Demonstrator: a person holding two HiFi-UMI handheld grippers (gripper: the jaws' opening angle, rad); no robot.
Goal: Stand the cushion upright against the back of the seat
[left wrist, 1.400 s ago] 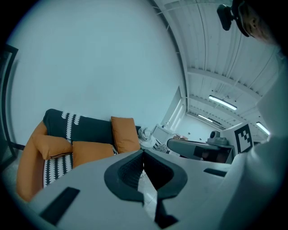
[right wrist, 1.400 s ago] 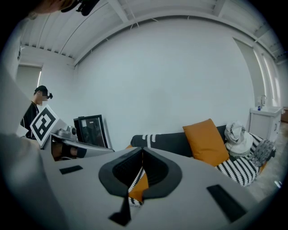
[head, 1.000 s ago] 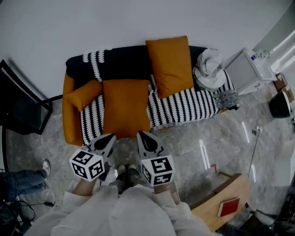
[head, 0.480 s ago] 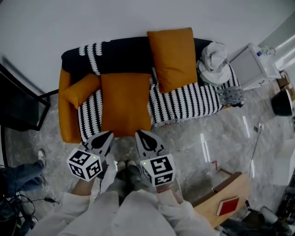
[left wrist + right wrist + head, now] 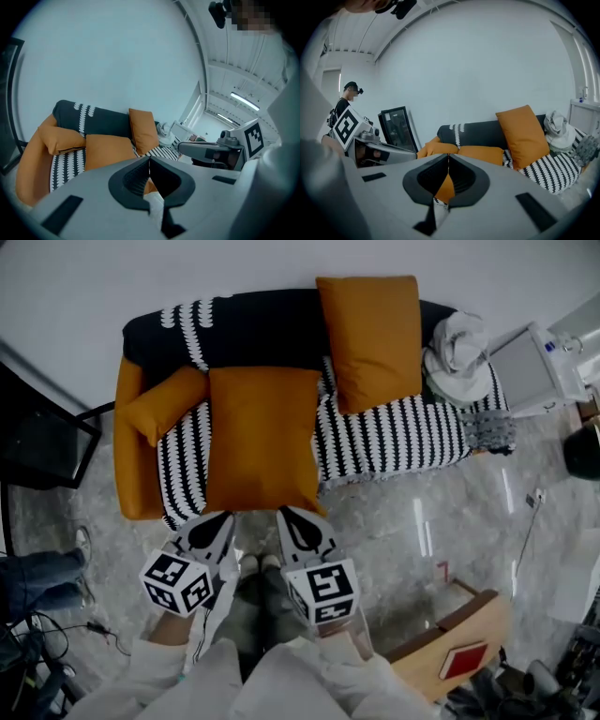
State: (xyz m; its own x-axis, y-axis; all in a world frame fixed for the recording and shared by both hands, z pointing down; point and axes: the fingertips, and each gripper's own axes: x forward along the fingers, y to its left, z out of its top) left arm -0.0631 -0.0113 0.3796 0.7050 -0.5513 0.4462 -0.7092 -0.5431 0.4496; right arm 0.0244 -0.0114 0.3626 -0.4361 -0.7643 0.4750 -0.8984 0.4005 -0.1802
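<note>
The sofa [image 5: 262, 334] stands with its dark back along the pale wall [image 5: 187, 268]. Grey marbled floor [image 5: 394, 531] lies open before its whole front edge. A black-and-white striped throw [image 5: 394, 442] covers its seat and spills over the front edge. The flat orange cushion [image 5: 262, 437] lies on the left half of the sofa's seat. Its far edge meets the sofa's back and its near edge reaches the seat's front edge. A second orange cushion [image 5: 375, 338] leans upright against the sofa's back, just to the right, with bare striped seat in front of it. A small orange bolster [image 5: 167, 404] sits against the sofa's left arm, touching the flat cushion's far left corner. A white bundle of cloth [image 5: 459, 357] fills the sofa's right end. The left gripper [image 5: 226, 517] and the right gripper [image 5: 283, 513] hover side by side over the floor, just short of the sofa's front edge. Both point at the flat cushion's near edge, jaws pressed together, holding nothing.
</note>
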